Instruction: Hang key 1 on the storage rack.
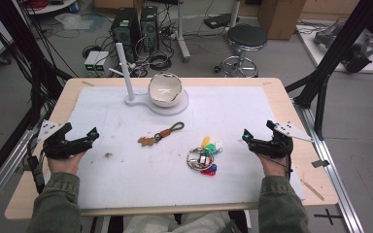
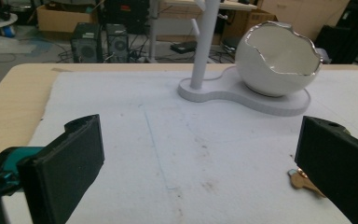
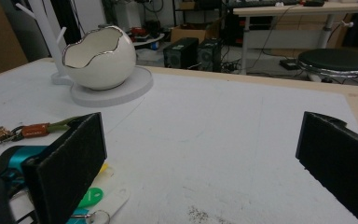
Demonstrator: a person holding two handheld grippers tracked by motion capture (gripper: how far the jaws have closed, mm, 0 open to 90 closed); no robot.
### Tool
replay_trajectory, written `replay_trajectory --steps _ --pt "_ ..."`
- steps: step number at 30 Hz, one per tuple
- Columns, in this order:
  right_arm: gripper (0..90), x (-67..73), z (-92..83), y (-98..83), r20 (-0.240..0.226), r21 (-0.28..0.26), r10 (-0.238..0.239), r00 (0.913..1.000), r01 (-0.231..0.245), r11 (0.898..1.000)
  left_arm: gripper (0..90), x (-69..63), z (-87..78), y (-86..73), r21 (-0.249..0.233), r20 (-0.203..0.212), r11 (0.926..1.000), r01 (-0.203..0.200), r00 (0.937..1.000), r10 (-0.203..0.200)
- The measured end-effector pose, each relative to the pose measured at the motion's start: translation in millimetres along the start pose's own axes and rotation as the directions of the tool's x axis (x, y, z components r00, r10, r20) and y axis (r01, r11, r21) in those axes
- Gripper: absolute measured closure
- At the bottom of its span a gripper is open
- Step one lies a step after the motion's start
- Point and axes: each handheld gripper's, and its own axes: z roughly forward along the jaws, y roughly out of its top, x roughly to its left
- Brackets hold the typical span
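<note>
Right now I hold my left hand-held gripper (image 1: 93,134) low over the left side of the table (image 1: 281,92), its jaws wide apart with nothing between them. My right hand-held gripper (image 1: 246,136) sits over the right side, jaws likewise spread and empty. Both point inward across the white mat (image 1: 126,179) that covers most of the tabletop. Between them lie two sets of keys: a keychain (image 1: 161,134) with a green cord, a brown leather tab and a brass key, nearer the middle, and just to its right and closer to me a bunch of keys (image 1: 203,156) on a ring with yellow, green, blue and red tags. In the right gripper view those coloured tags (image 3: 93,193) lie just beside my left-hand jaw, and in the left gripper view the brass key (image 2: 302,179) peeks out by the right-hand jaw. At the far side of the mat stands a white egg-shaped bowl (image 1: 164,90) with a jagged silver rim, on a white base (image 1: 175,108) that also carries an upright branched post (image 1: 125,73). A small dark smudge (image 1: 108,155) marks the mat near my left hand (image 1: 64,162).
</note>
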Motion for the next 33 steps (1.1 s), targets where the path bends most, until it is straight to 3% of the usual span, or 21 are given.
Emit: replay_trajectory --steps 15,30,33 --pt "0.5 0.8 1.0 -0.1 0.002 0.005 -0.011 0.9999 0.011 1.000 1.7 -27.7 16.7 12.4 0.057 0.075 0.9944 -0.089 0.9936 0.084" --pt "0.5 0.7 0.3 0.2 0.001 0.001 -0.007 1.0000 0.007 1.000 1.7 -43.6 36.7 24.8 0.135 0.143 0.9867 -0.091 0.9871 0.072" --pt "0.5 0.5 0.5 0.2 0.000 0.002 -0.006 1.0000 0.006 1.000 1.7 -49.3 40.5 26.8 0.145 0.155 0.9830 -0.112 0.9839 0.089"
